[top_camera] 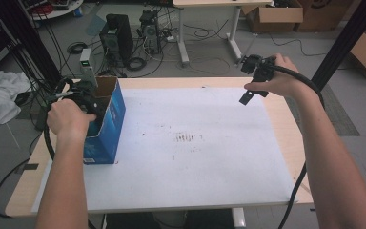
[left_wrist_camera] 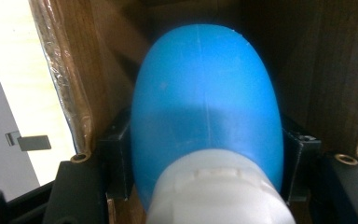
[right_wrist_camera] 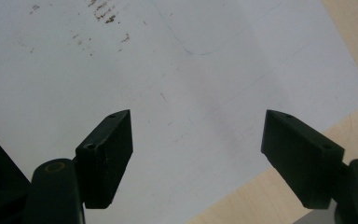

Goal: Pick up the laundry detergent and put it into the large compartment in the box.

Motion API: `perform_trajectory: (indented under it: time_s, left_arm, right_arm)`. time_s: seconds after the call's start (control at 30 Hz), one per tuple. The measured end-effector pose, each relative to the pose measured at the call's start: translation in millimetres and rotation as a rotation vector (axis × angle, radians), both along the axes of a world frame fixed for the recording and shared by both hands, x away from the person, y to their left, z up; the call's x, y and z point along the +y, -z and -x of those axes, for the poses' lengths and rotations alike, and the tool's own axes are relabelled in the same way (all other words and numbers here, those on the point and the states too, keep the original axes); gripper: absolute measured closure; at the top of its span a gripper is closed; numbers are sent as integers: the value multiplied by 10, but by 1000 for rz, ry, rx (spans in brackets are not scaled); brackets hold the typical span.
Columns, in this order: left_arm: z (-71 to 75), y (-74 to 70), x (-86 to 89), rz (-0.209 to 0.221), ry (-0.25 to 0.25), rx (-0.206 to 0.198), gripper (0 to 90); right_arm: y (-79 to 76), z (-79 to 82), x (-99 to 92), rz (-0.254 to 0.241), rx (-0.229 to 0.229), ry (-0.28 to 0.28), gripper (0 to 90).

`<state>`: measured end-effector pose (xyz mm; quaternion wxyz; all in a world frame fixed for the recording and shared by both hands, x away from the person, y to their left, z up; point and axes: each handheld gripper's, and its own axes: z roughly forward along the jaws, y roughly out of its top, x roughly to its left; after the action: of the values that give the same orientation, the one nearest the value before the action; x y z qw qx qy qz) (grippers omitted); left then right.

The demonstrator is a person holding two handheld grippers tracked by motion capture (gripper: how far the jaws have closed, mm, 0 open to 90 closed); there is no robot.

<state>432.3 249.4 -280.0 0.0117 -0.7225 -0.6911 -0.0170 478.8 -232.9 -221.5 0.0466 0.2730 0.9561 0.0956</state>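
Observation:
A blue cardboard box [top_camera: 109,119] stands open-topped on the left side of the table. My left gripper [top_camera: 83,98] reaches down into it from the left. In the left gripper view, my left gripper [left_wrist_camera: 205,154] is shut on a smooth blue egg-shaped object [left_wrist_camera: 205,93] with a white ribbed end [left_wrist_camera: 214,191], a black pad [left_wrist_camera: 119,158] pressing each flank. Brown box walls [left_wrist_camera: 335,70] surround it. My right gripper [top_camera: 248,93] hangs above the table's far right part. In its own view my right gripper [right_wrist_camera: 198,144] is open, with nothing between the jaws.
A white sheet [top_camera: 190,143] with small brown stains [top_camera: 185,137] covers most of the wooden table [top_camera: 293,143]. Beyond the far edge, computer towers [top_camera: 116,36], cables and cardboard boxes [top_camera: 276,14] stand on the floor. A black post [top_camera: 343,43] rises at the right.

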Motion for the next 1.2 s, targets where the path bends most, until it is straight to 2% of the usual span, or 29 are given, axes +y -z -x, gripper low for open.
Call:
perform_trajectory:
  time_s: [0.13, 0.17, 0.23, 0.3, 0.33, 0.57, 0.73, 0.93, 1.0, 1.1, 1.13, 1.2]
  left_arm:
    - [7, -30, 16, 13, -1, -1, 364]
    - [17, -74, 18, 20, 1, -18, 356]
    - [22, -98, 15, 17, 4, -22, 355]
    - [28, -141, 14, 9, 6, -25, 332]
    - [35, -180, 11, 6, 6, -26, 286]
    - [67, -288, 2, -4, 8, -46, 241]
    - [96, -415, -5, 11, 23, -57, 206]
    - [148, -636, -93, 23, 78, -86, 182]
    - [160, -719, -176, 28, 121, -96, 172]
    - [169, -767, -242, 36, 144, -111, 170]
    - [172, -798, -318, 45, 166, -119, 170]
    - [173, -813, -356, 54, 170, -128, 174]
  right_arm:
    - [2, 3, 6, 1, 0, -2, 249]
    - [4, 1, 5, 0, 0, -4, 249]
    - [5, 1, 4, -4, -2, -2, 249]
    - [5, 1, 3, -3, 0, -2, 249]
    - [6, 3, 6, -6, 0, -2, 248]
    - [10, 9, 19, -5, 0, -6, 247]
    - [15, 10, 33, -7, 0, -11, 246]
    - [13, 11, 39, -12, 3, -4, 244]
    - [15, 20, 45, -7, 8, -5, 244]
    - [8, 30, 43, -10, 7, -6, 245]
    - [-1, 37, 34, -14, 3, 0, 243]
    - [-4, 39, 28, -13, 4, -1, 244]
